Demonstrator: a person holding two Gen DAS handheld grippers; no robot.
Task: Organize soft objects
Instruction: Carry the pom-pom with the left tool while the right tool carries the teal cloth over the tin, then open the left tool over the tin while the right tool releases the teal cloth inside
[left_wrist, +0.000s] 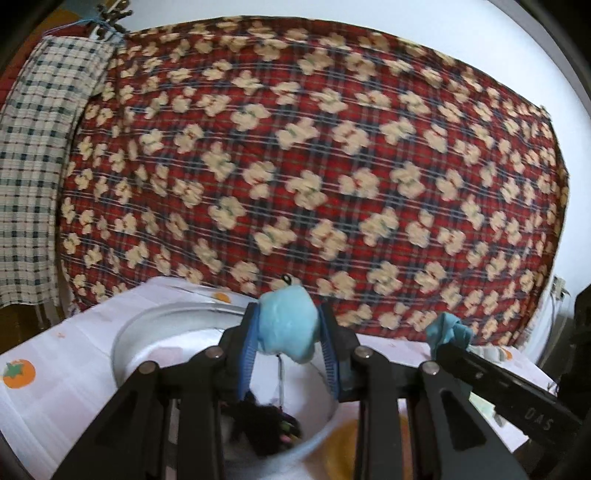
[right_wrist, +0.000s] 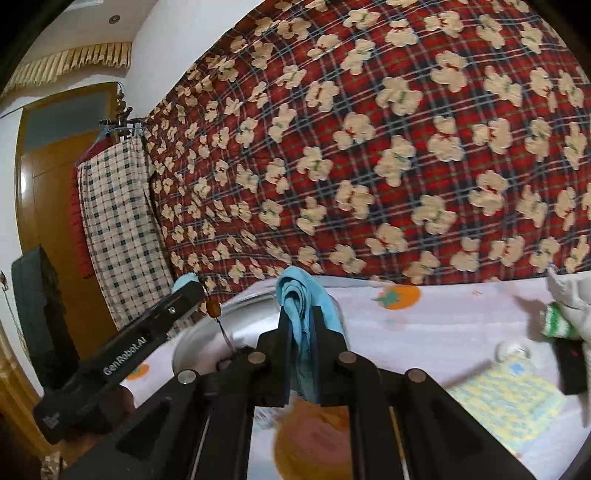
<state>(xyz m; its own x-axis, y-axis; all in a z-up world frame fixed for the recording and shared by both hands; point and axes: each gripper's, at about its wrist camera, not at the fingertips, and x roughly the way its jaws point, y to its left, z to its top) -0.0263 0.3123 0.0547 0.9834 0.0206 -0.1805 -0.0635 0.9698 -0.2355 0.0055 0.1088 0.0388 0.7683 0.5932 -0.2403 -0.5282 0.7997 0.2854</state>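
My left gripper (left_wrist: 287, 334) is shut on a light blue plush toy (left_wrist: 286, 325) and holds it above a round metal bowl (left_wrist: 133, 334). A cord hangs from the toy into the bowl, where a dark soft item (left_wrist: 266, 421) lies. My right gripper (right_wrist: 301, 325) is shut on a blue cloth (right_wrist: 306, 295) that droops between its fingers, above the table beside the bowl (right_wrist: 236, 306). The right gripper with its cloth (left_wrist: 448, 330) shows at the right of the left wrist view. The left gripper (right_wrist: 184, 291) shows at the left of the right wrist view.
The table has a white cloth with orange fruit prints (right_wrist: 400, 297). At the right lie a yellow and blue knitted cloth (right_wrist: 509, 398), a green-striped white item (right_wrist: 557, 323) and a white fabric heap (right_wrist: 572, 291). A red quilt with bears (left_wrist: 314, 166) hangs behind, a checked cloth (left_wrist: 37, 147) beside it.
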